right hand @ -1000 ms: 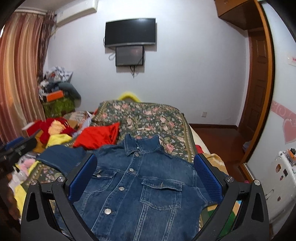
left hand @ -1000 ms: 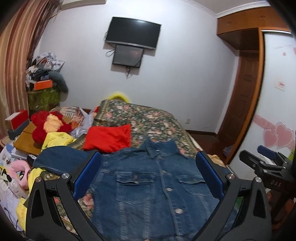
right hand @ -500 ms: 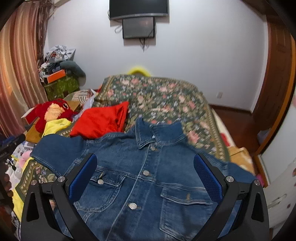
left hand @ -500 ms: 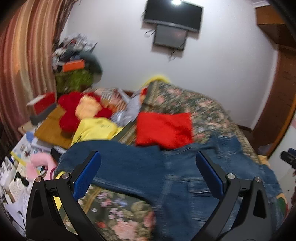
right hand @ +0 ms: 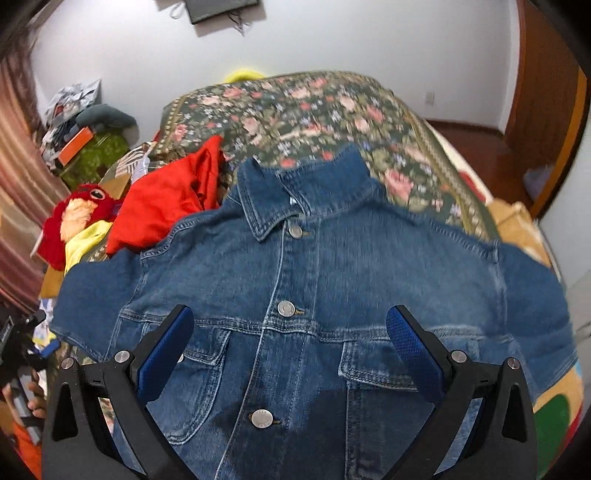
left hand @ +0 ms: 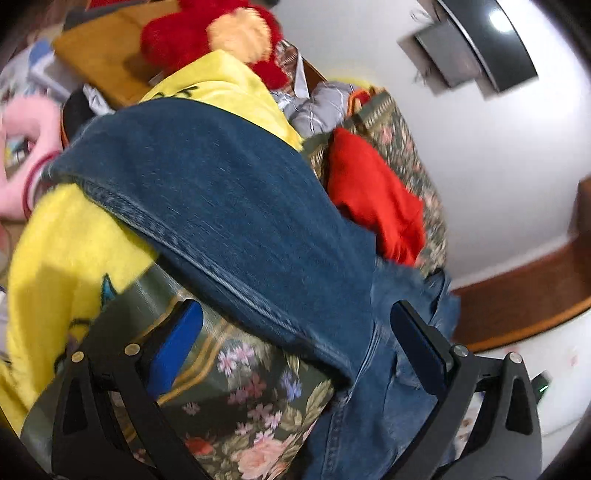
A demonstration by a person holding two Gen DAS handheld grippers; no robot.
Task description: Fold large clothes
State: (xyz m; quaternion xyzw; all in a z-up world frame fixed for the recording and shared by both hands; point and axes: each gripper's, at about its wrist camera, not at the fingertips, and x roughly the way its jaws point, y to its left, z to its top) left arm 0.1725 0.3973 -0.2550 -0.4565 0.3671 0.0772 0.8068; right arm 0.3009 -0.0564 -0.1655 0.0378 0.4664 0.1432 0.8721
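A blue denim jacket (right hand: 325,280) lies face up and buttoned on the floral bedspread (right hand: 314,107), collar away from me. My right gripper (right hand: 290,336) is open and empty, hovering over the jacket's chest between its two pockets. In the left wrist view the jacket's left sleeve (left hand: 229,206) stretches out over the bed edge. My left gripper (left hand: 295,332) is open and empty, close above the sleeve near the shoulder seam.
A red garment (right hand: 166,195) lies left of the collar. A yellow fleece (left hand: 77,258) lies under the sleeve, with a red and yellow plush toy (left hand: 214,33) and clutter beyond. A wooden door (right hand: 546,92) stands at the right.
Both grippers have dropped down and closer to the jacket. The left one swung left and tilted toward the sleeve. Both stayed open.
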